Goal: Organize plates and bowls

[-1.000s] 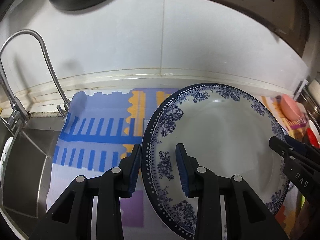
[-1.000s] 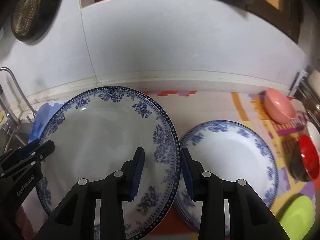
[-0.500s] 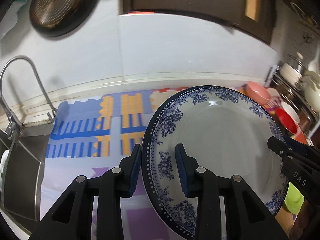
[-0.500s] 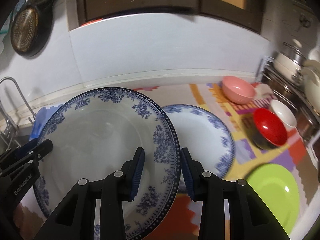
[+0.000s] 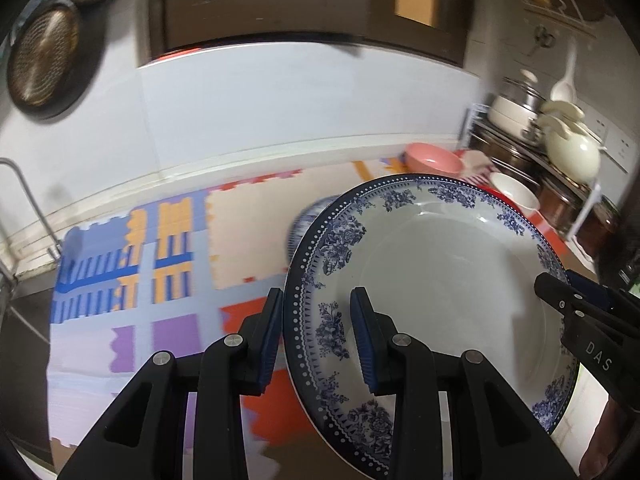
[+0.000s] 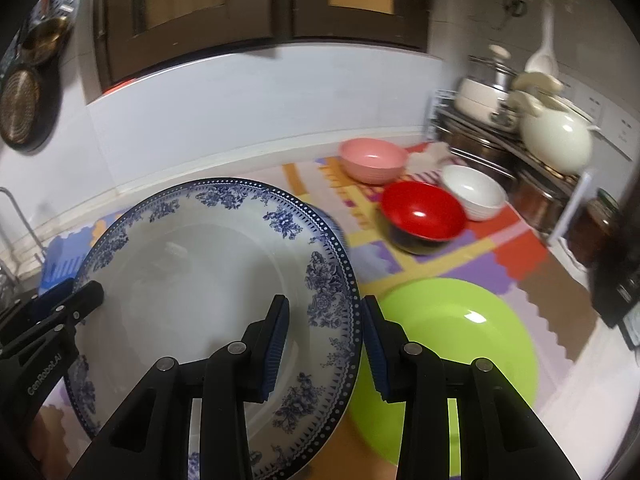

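A large blue-and-white floral plate (image 5: 440,280) is held in the air by both grippers. My left gripper (image 5: 316,336) is shut on its left rim and my right gripper (image 6: 324,340) is shut on its right rim (image 6: 336,300). Each gripper shows in the other's view: the right one (image 5: 576,308), the left one (image 6: 68,304). Another blue-and-white plate (image 5: 308,216) lies on the mat behind, mostly hidden. A lime green plate (image 6: 452,348), a red bowl (image 6: 420,212), a white bowl (image 6: 474,192) and a pink bowl (image 6: 372,160) lie to the right.
A colourful foam mat (image 5: 240,236) covers the counter. A sink edge with a faucet (image 5: 20,192) is at the left. A metal rack with pots and a cream teapot (image 6: 556,136) stands at the right. Pans (image 5: 40,60) hang on the white wall.
Both grippers have carried the plate to the right along the counter. The bowls, green plate and rack have come into view; the sink and faucet have slid left.
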`<state>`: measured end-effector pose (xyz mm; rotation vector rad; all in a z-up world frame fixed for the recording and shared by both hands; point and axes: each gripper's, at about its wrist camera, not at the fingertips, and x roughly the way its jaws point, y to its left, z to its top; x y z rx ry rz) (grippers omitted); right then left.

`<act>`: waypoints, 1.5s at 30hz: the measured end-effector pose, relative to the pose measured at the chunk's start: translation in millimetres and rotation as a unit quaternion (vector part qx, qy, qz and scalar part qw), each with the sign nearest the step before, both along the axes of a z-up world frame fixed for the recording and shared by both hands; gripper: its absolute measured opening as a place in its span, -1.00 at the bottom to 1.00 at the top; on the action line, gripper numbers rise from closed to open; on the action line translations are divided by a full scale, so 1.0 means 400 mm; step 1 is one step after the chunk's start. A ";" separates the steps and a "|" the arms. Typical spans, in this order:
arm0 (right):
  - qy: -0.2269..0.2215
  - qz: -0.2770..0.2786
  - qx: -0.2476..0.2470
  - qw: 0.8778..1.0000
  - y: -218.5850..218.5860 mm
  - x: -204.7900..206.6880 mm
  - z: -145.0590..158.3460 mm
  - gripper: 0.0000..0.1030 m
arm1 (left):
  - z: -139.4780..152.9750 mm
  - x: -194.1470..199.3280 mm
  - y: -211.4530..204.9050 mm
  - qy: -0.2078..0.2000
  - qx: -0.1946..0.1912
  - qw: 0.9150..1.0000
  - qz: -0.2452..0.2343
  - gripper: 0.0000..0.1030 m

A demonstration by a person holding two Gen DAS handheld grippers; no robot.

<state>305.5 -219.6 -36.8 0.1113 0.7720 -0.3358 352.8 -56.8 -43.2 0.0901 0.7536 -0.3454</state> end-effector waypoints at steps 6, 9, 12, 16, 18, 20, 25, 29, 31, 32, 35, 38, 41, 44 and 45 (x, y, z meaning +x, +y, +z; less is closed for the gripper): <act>0.006 -0.028 0.000 1.000 -0.095 -0.067 -0.006 -0.26 | -0.008 -0.038 -0.106 0.005 0.005 1.000 -0.031 -0.34; 0.009 -0.039 0.000 0.999 -0.135 -0.089 -0.011 -0.26 | -0.017 -0.049 -0.157 0.011 0.006 0.999 -0.042 -0.34; 0.014 -0.051 0.000 0.999 -0.184 -0.112 -0.019 -0.26 | -0.027 -0.058 -0.204 0.017 0.006 0.998 -0.052 -0.34; 0.020 -0.064 0.003 0.998 -0.240 -0.135 -0.035 -0.26 | -0.046 -0.068 -0.266 0.023 0.008 0.998 -0.066 -0.35; 0.023 -0.070 0.006 0.997 -0.270 -0.145 -0.044 -0.26 | -0.056 -0.071 -0.293 0.027 0.010 0.997 -0.071 -0.34; 0.028 -0.075 0.008 0.997 -0.297 -0.153 -0.052 -0.26 | -0.069 -0.074 -0.325 0.032 0.014 0.996 -0.077 -0.34; 0.040 -0.086 0.016 0.995 -0.355 -0.172 -0.083 -0.26 | -0.102 -0.082 -0.384 0.040 0.023 0.995 -0.088 -0.34; 0.051 -0.091 0.023 0.994 -0.396 -0.177 -0.113 -0.26 | -0.133 -0.081 -0.420 0.050 0.031 0.994 -0.091 -0.34; 0.056 -0.091 0.026 0.994 -0.411 -0.178 -0.128 -0.26 | -0.146 -0.078 -0.435 0.055 0.037 0.994 -0.090 -0.34; 0.060 -0.090 0.028 0.994 -0.419 -0.177 -0.138 -0.26 | -0.153 -0.077 -0.442 0.057 0.040 0.994 -0.089 -0.34; 0.067 -0.089 0.038 0.993 -0.441 -0.174 -0.162 -0.26 | -0.168 -0.074 -0.456 0.061 0.047 0.993 -0.086 -0.34; 0.073 -0.087 0.044 0.993 -0.455 -0.169 -0.181 -0.26 | -0.182 -0.070 -0.467 0.067 0.050 0.993 -0.081 -0.34; 0.077 -0.085 0.045 0.992 -0.464 -0.161 -0.193 -0.26 | -0.193 -0.065 -0.475 0.070 0.053 0.993 -0.077 -0.34; 0.081 -0.081 0.046 0.992 -0.472 -0.155 -0.203 -0.26 | -0.203 -0.062 -0.482 0.075 0.057 0.993 -0.075 -0.34; 0.083 -0.080 0.047 0.992 -0.475 -0.153 -0.207 -0.26 | -0.206 -0.062 -0.481 0.076 0.058 0.993 -0.075 -0.34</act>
